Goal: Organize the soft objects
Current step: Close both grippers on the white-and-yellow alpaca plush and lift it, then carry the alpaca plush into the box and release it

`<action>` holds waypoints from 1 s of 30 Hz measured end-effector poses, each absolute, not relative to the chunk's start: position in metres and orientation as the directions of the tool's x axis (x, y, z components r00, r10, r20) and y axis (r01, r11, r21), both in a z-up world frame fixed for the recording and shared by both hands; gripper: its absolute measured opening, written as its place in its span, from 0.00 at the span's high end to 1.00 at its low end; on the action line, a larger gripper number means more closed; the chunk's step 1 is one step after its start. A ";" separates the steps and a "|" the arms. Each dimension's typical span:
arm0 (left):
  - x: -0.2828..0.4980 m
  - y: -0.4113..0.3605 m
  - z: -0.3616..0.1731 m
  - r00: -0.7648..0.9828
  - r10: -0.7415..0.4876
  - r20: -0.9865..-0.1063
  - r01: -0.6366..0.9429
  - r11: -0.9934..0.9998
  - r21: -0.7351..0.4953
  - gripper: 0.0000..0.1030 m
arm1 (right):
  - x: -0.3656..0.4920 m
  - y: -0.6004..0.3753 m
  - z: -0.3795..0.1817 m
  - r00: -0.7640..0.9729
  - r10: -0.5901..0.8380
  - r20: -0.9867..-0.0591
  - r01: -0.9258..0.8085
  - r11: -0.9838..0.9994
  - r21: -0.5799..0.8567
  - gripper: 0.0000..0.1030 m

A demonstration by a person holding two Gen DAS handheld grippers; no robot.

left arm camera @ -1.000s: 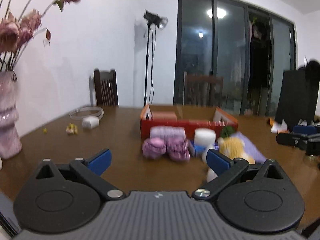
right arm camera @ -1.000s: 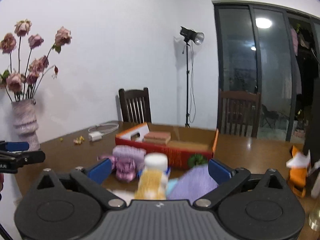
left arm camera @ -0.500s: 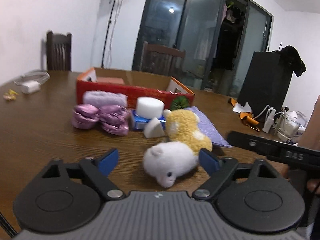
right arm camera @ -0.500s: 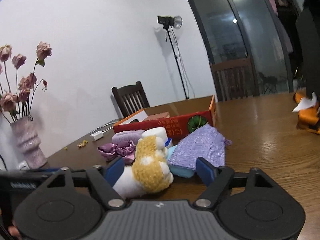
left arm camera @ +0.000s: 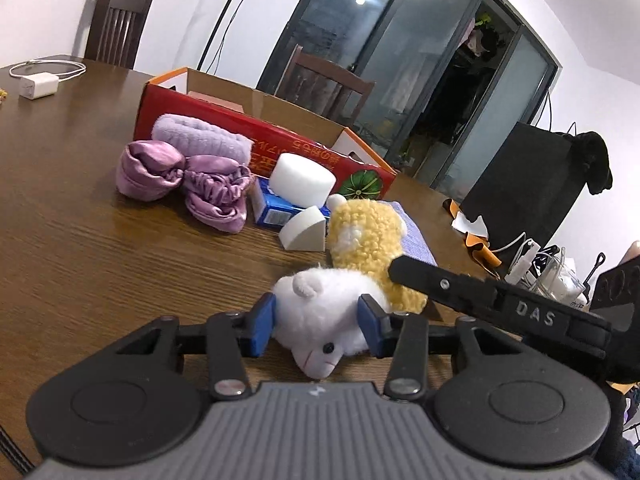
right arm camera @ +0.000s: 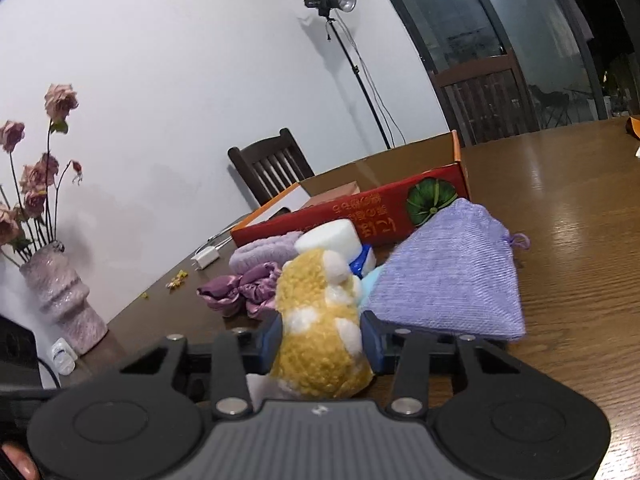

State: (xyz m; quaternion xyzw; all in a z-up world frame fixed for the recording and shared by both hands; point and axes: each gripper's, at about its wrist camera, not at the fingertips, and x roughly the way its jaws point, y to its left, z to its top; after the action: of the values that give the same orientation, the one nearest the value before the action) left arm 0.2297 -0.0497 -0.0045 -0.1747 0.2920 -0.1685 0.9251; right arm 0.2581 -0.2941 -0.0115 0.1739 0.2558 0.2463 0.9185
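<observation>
The plush toy (left arm camera: 324,320) has a white head and yellow-and-white body. The satin scrunchies (left arm camera: 188,182) are purple, the pouch (right arm camera: 452,280) lilac, the box (left arm camera: 256,142) red, the table (left arm camera: 100,260) brown.

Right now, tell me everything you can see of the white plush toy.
The white plush toy lies on its side on the wooden table: fluffy fur, a small pinkish ear, a black bead eye, a stitched pink mouth. The left gripper is closing, blue pads at both flanks. The yellow plush presses against its back.
</observation>
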 end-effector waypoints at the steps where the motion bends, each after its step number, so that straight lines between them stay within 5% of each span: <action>1: 0.228 -0.047 -0.002 0.768 -0.420 -0.485 0.210 0.879 -0.428 0.56 | 0.255 -0.294 -0.010 0.740 0.547 -0.391 -0.365 0.815 0.450 0.60; 10: 0.174 -0.033 0.017 0.746 -0.438 -0.501 0.250 0.882 -0.399 0.56 | 0.191 -0.289 0.000 0.651 0.598 -0.467 -0.342 0.780 0.524 0.59; 17: 0.160 -0.023 0.013 0.747 -0.428 -0.509 0.222 0.882 -0.416 0.34 | 0.163 -0.288 0.004 0.713 0.538 -0.451 -0.306 0.816 0.490 0.52; 25: 0.169 -0.023 0.006 0.724 -0.459 -0.515 0.230 0.865 -0.446 0.34 | 0.173 -0.283 0.003 0.720 0.522 -0.457 -0.304 0.829 0.469 0.45; 30: 0.181 -0.029 -0.002 0.675 -0.512 -0.531 0.268 0.841 -0.470 0.47 | 0.191 -0.275 -0.006 0.690 0.553 -0.468 -0.322 0.813 0.485 0.46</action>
State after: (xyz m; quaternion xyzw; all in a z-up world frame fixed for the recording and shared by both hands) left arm 0.1811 -0.0290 -0.0017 -0.1795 0.3396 -0.2173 0.8973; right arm 0.1906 -0.2754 -0.0063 0.1860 0.3102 0.2428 0.9001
